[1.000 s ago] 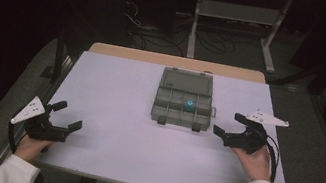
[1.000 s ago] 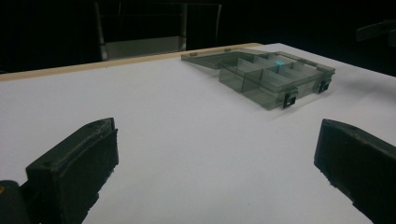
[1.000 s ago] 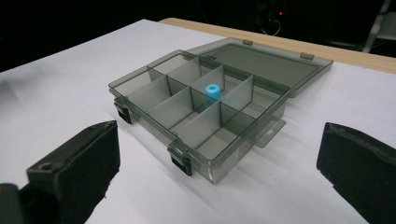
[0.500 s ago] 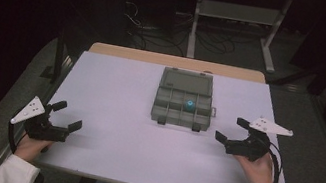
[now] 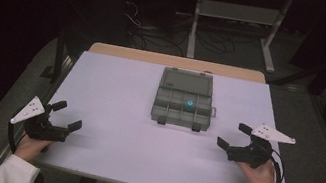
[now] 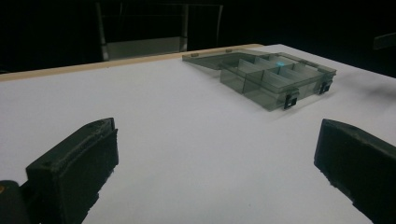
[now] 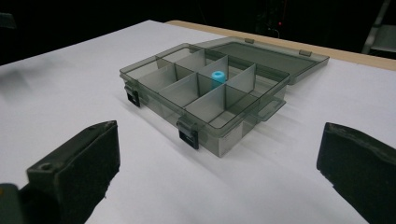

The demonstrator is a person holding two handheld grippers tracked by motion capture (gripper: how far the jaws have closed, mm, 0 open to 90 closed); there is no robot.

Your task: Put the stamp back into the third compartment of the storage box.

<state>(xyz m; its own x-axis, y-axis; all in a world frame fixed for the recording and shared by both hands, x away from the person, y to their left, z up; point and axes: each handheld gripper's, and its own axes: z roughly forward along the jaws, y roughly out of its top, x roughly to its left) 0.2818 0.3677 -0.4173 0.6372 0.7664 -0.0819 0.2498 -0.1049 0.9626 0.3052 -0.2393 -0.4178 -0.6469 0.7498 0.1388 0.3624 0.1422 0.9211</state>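
We hold both grippers, left (image 5: 65,115) and right (image 5: 233,136), wide apart, empty, flanking the smoky transparent plastic compartment box (image 5: 182,105) holding a small blue cap (image 5: 190,104).

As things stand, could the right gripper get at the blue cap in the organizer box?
Probably yes: the right gripper is open, the organizer box has its lid folded back, and bare table lies between it and the blue cap.
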